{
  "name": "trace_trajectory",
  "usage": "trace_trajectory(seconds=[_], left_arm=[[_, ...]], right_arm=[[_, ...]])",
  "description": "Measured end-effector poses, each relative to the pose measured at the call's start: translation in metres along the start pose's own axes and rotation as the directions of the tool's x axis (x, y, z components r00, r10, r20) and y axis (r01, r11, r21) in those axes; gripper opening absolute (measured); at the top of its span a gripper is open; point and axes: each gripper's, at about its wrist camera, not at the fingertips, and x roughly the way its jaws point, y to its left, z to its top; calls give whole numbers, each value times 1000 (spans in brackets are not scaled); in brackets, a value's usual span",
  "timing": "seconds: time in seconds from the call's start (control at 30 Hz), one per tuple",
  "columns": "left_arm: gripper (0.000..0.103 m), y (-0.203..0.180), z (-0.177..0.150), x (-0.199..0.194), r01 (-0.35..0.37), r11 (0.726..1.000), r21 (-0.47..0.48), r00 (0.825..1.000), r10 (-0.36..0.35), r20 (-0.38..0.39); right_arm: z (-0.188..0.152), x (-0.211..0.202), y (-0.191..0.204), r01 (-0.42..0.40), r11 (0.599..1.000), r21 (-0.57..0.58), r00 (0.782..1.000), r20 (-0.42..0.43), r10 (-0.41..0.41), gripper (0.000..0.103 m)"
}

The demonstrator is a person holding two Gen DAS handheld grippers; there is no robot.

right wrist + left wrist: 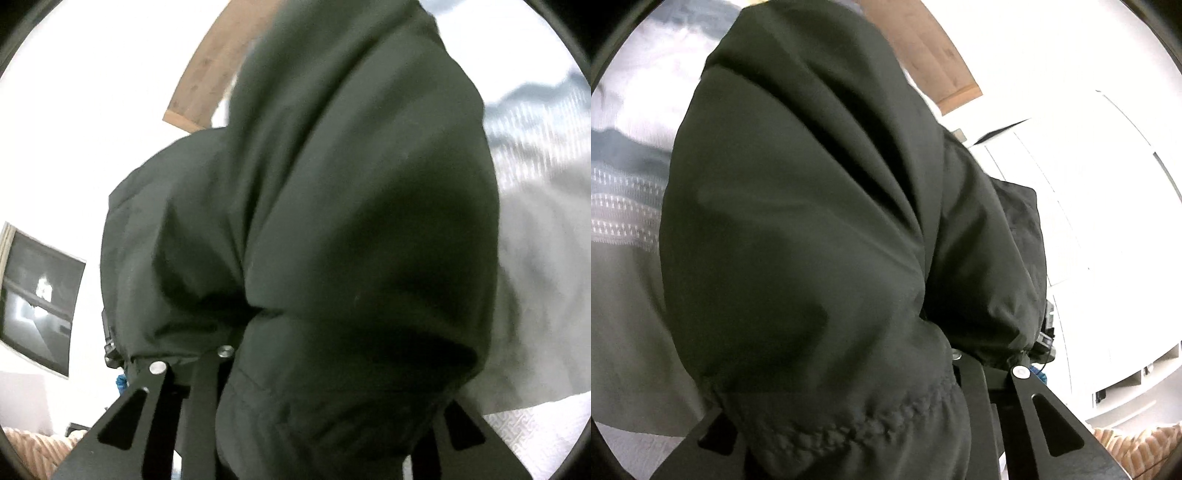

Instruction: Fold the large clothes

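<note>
A large dark green jacket (812, 221) fills the left wrist view, draped over my left gripper (982, 365). The gripper is shut on the jacket's elastic hem, and its black fingers (1045, 421) show only at the lower right. The same jacket (351, 221) fills the right wrist view. My right gripper (192, 360) is shut on another part of the hem, with its black fingers (140, 417) at the lower left. Both grippers hold the jacket lifted up. Fabric hides the fingertips.
A bed with white bedding (546, 240) and a grey patterned blanket (620, 206) lies behind the jacket. A wooden headboard (934, 59) stands against a white wall. A dark framed picture (37, 299) hangs at left. A striped orange fabric (1137, 446) shows low.
</note>
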Motion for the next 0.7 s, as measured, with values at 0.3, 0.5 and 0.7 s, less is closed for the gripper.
trace_trajectory(seconds=[0.3,0.5,0.7], left_arm=[[20,-46,-14,-50,2,997,81,999,-6,45],[20,-48,-27,-100,3,991,132,996,-14,82],[20,-28,-46,-77,-92,989,112,995,87,51]], right_arm=[[-11,-50,60,-38,995,-97,995,85,46,23],[-26,-81,75,-84,989,-124,988,117,99,23],[-34,-65,50,-50,995,-88,993,101,59,23]])
